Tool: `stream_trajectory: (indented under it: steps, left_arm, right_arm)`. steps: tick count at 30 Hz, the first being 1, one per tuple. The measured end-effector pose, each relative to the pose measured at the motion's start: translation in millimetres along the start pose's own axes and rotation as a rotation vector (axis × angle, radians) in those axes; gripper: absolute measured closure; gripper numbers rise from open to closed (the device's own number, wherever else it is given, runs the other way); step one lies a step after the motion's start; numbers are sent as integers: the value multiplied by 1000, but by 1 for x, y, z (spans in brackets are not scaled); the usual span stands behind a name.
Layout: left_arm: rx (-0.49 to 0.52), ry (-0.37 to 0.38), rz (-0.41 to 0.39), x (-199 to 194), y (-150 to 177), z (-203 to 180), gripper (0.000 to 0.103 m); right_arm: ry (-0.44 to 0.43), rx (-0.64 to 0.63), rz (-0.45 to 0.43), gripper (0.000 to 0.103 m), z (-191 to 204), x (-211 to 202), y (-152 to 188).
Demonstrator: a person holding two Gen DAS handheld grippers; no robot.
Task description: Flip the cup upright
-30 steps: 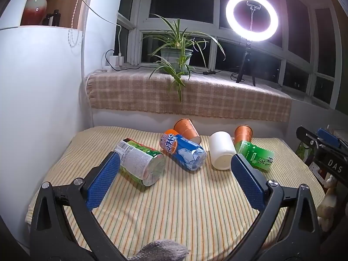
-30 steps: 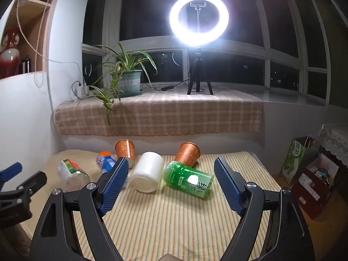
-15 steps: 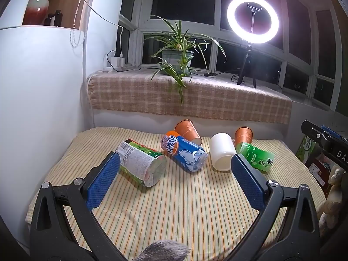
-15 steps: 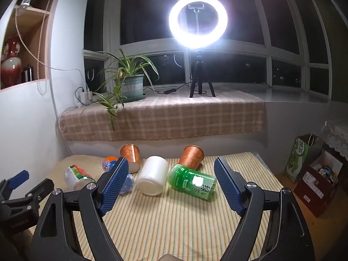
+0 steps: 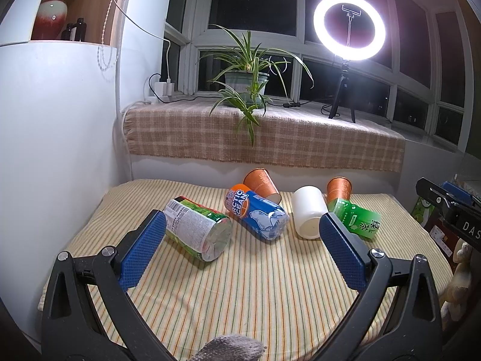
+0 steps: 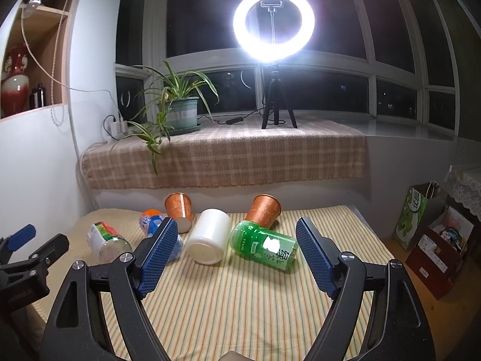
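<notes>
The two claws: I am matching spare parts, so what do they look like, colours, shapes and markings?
The left claw has two black, triangular cut-out plastic arms with silver screws, each ending in a flat blue pad with a dimpled grid texture. The right claw is the same build. Seen from the left wrist view, the right one's body bears white letters "DAS".

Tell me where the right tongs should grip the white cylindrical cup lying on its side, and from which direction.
Grip the white cylindrical cup across the middle of its round wall, coming down from above with the right tongs, already open. It lies on its side on the striped tablecloth, one end toward the camera. The green tea-label cup crowds its right side, so place that finger carefully.
</notes>
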State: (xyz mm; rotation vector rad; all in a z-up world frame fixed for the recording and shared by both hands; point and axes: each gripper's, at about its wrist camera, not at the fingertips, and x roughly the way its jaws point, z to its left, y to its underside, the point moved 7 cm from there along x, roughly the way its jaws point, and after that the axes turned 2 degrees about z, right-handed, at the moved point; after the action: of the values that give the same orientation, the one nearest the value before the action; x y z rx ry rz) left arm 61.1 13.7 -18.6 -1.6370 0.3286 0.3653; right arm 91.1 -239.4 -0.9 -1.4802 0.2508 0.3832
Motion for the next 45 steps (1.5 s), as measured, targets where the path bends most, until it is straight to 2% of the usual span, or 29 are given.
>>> stream_trajectory:
  steps: [45]
  left_arm:
    - [7,-9,1,2,2,-5,0]
  right_arm:
    - [-17,-6,35,22,4,12,9]
